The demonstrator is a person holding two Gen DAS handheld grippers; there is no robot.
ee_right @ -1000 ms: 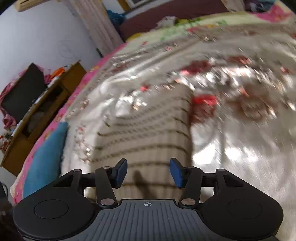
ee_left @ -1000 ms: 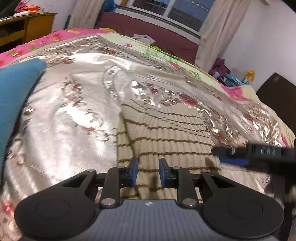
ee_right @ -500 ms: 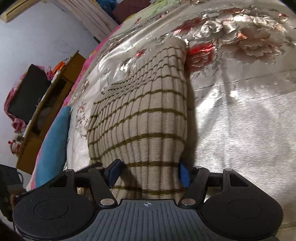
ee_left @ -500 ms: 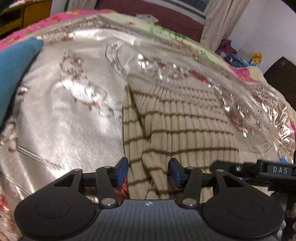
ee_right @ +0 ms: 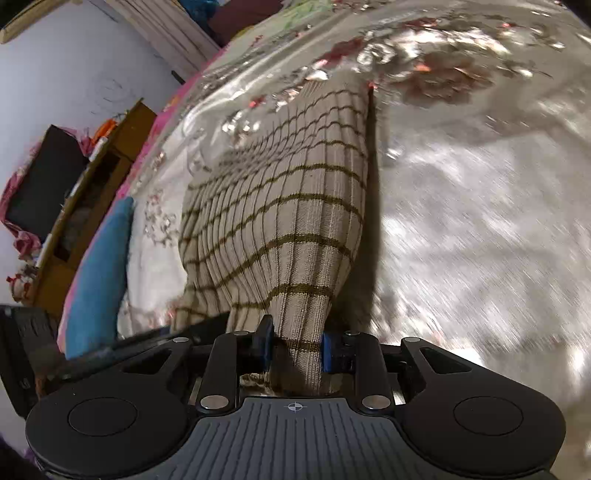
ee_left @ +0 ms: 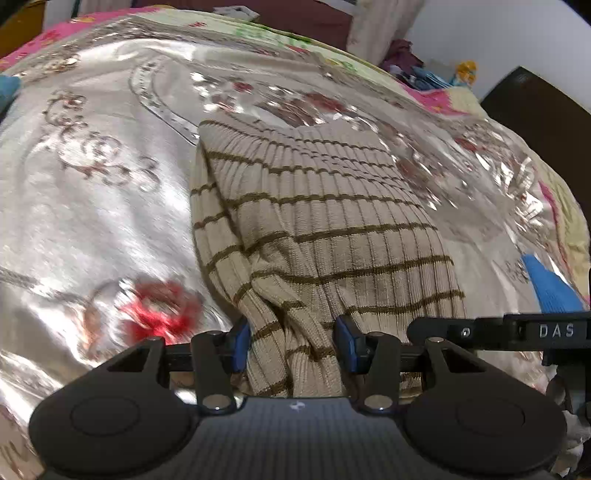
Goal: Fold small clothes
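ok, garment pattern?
Beige ribbed knit garment with thin dark olive-brown horizontal stripes; clearest in the left wrist view.

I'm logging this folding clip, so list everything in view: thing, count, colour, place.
sweater: 1, beige with brown stripes, lying on the bedspread, near end bunched in both grippers
bedspread: 1, shiny silver with red flowers, covering the bed
pillow: 1, blue, at the bed's edge left of the sweater
cabinet: 1, wooden, beside the bed
curtain: 1, pale, far wall
left hand-held gripper: 1, black with blue pads, jaws partly closed around a sweater fold
right hand-held gripper: 1, black with blue pads, shut on the sweater's corner
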